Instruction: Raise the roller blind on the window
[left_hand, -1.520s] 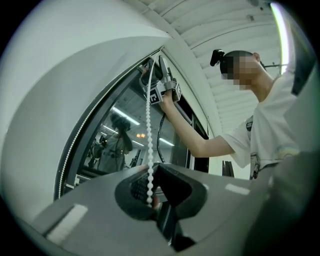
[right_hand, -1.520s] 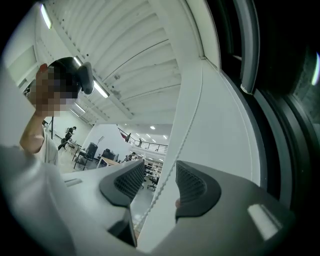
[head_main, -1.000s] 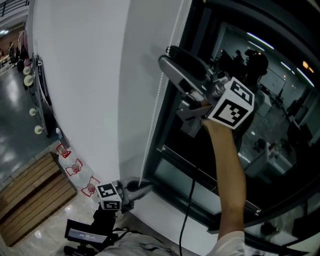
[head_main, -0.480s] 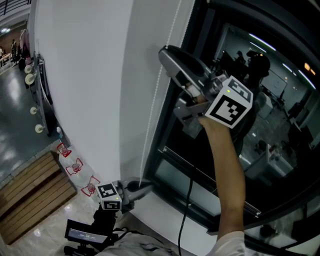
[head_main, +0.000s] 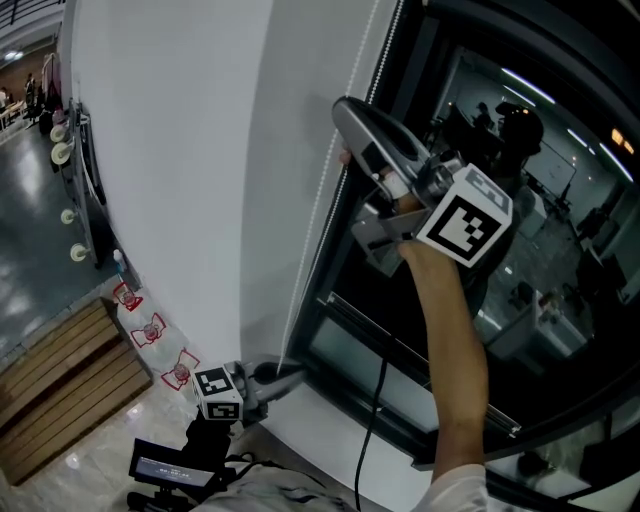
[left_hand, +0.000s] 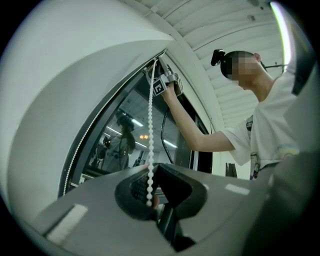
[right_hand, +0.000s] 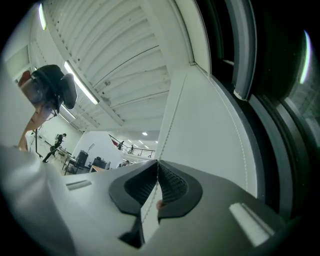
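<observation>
- Far left, well below: wooden decking (head_main: 60, 400) is seen. It is not part of the job.
- Most of the left half is filled by a white wall (head_main: 170, 150). Nothing is touched there.
- Low down, the left gripper (head_main: 290, 376) is clamped on the bead chain (head_main: 312, 235). In the left gripper view its jaws are seen closed w/ the beads pinched btwn the pads, and the chain is drawn straight up from there.
- The chain is hung btwn the wall (its left) and the window (head_main: 520, 260) (its right).
- Higher up, the right gripper (head_main: 348, 122) is set on the same strand. Its jaws have just been closing and are shut on the chain, which is seen passing btwn the ribbed pads in the right gripper view.
- The dark glass is bare in the part shown. The roller blind fabric can't be picked out in any view and is prob. above frame.
- Step in hand, as judged: an upper grip is being taken, hand over hand, w/ the lower grip serving as anchor.
- Next move, as judged: the left jaws need to be released so the strand can be drawn down by the right. The pull should be held in line w/ the chain, or the beads may be slipped thru the pads.
</observation>
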